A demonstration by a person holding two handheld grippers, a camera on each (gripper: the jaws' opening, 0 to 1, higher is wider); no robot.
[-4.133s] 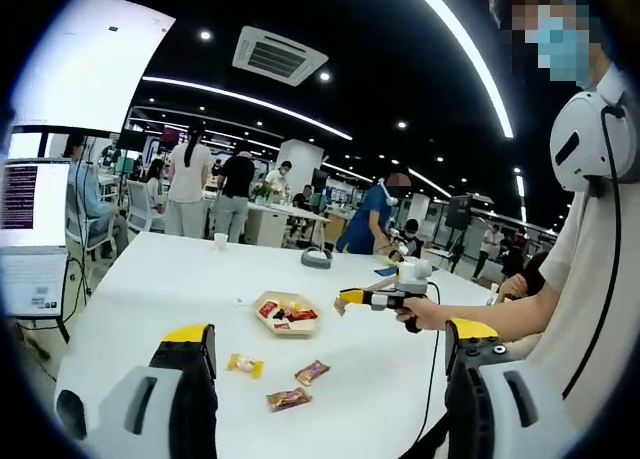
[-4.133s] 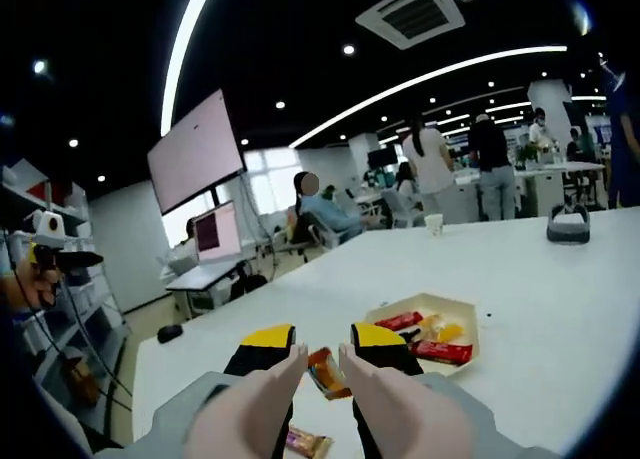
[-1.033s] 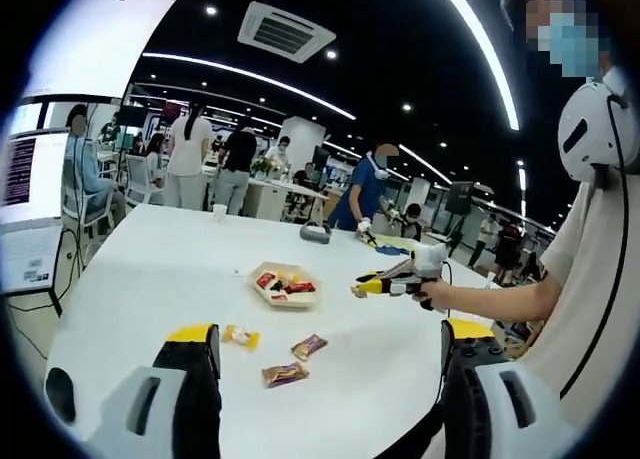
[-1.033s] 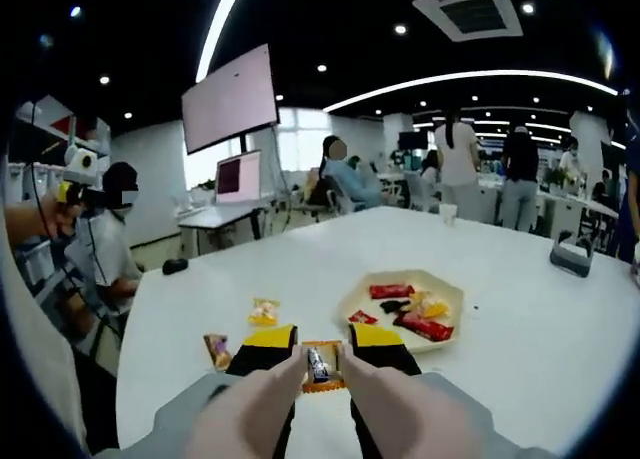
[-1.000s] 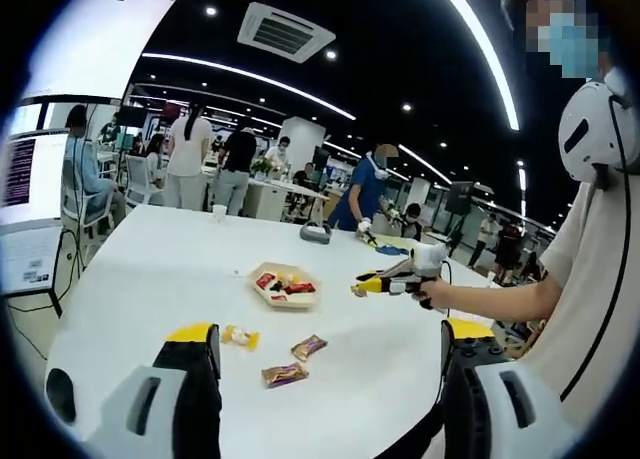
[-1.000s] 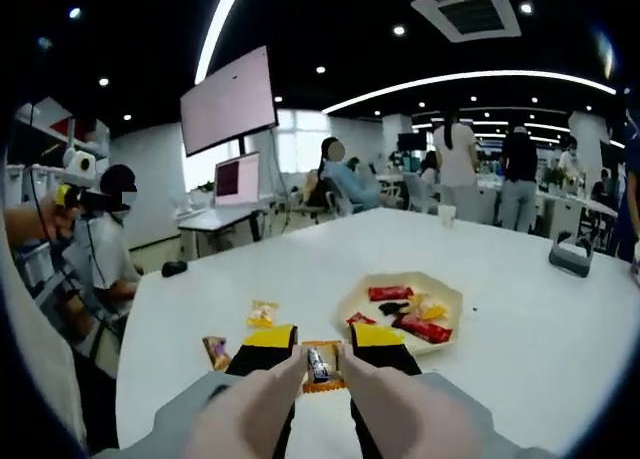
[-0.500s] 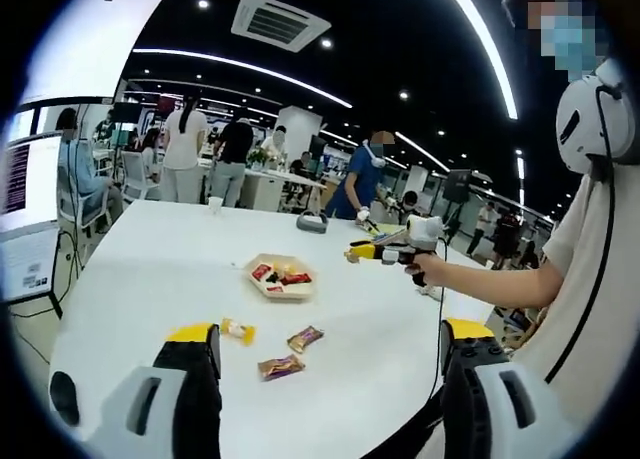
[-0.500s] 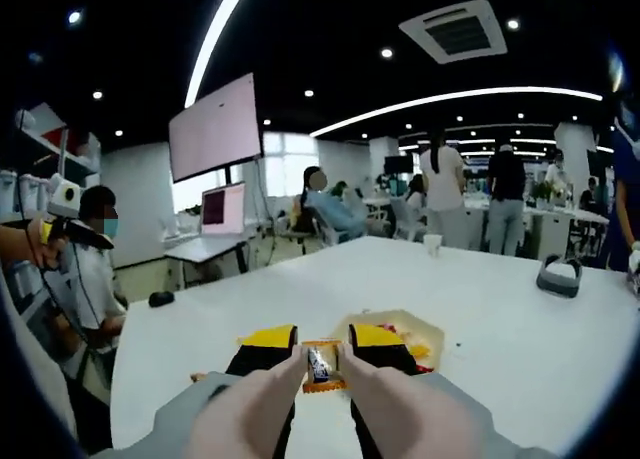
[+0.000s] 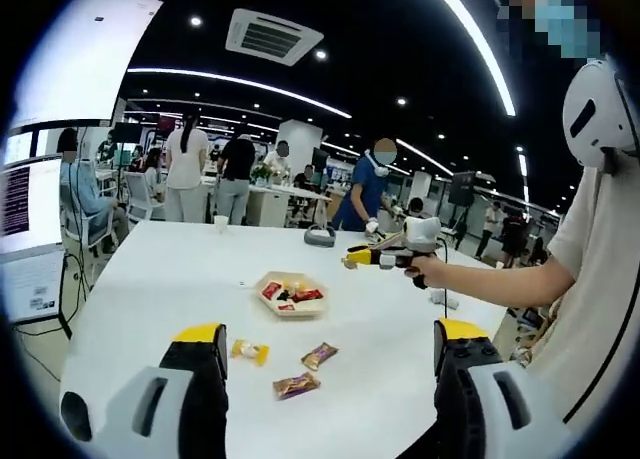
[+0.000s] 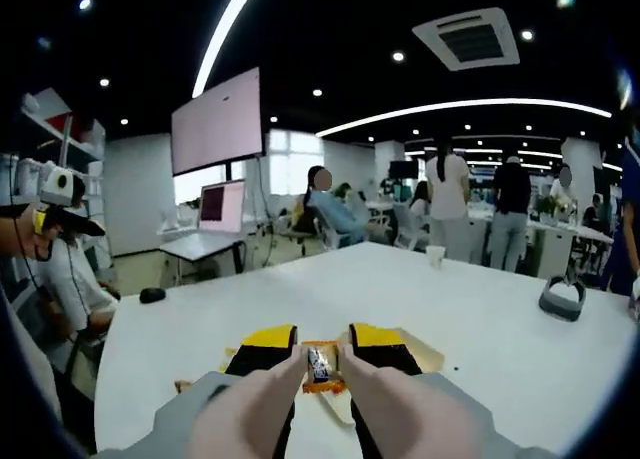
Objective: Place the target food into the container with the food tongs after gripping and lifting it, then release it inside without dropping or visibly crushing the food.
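Note:
My right gripper (image 10: 321, 364) is shut on an orange-wrapped snack (image 10: 321, 366), held above the table in front of the beige tray (image 10: 421, 354), most of which is hidden behind my jaws. In the left gripper view, the same right gripper (image 9: 352, 260) hovers to the right of and above the beige tray (image 9: 262, 301), held by a person's hand. The tray holds red-wrapped snacks (image 9: 307, 295). My left gripper (image 9: 325, 364) stands wide open over the near table edge with nothing between its jaws. A yellow snack (image 9: 250, 352) and two brown-wrapped snacks (image 9: 318, 355) (image 9: 296, 384) lie loose on the white table.
The white table (image 9: 160, 279) stretches far back with a paper cup (image 9: 219, 221) and a grey headset (image 9: 320, 237) on it. Several people stand behind. The person's arm (image 9: 500, 281) reaches in from the right. A monitor (image 10: 221, 206) and seated person sit beyond the table.
The right gripper has kept hold of the orange snack and lifted it toward the tray. Both views have shifted slightly with the hands; the left gripper stays open.

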